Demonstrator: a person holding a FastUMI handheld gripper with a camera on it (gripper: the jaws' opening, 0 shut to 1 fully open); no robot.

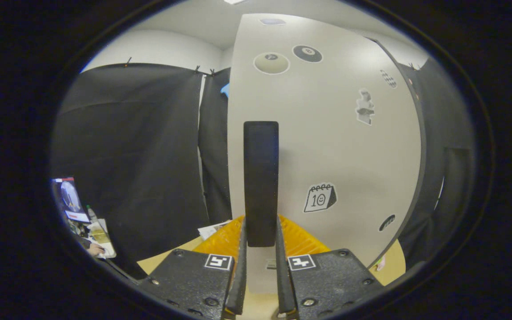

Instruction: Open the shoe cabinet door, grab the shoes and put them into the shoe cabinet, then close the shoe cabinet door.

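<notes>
Cabinet door (pixel 327 146), white: 1, centre of the frame
Door handle (pixel 261 178), dark upright bar: 1
Stickers on the door: 7
- 2 ball stickers (pixel 271 63) at upper centre
- 1 pale patch (pixel 272 21) above them
- 1 chequered (pixel 388 78) and 1 figure (pixel 365 107), upper right
- 1 calendar (pixel 320 197) and 1 dark oval (pixel 386 222), lower right

Gripper (pixel 260 222): 1, bottom centre; fingers (pixel 239 266): 2, both pressed against the handle's lower end
Square markers (pixel 218 261) on the gripper: 2
Yellow ridged piece (pixel 220 242) behind the fingers: 1
Screen (pixel 70 199): 1, and hand (pixel 96 250): 1, lower left

Door handle (pixel 261 182) stands between the claw (pixel 261 266) fingers.
</notes>
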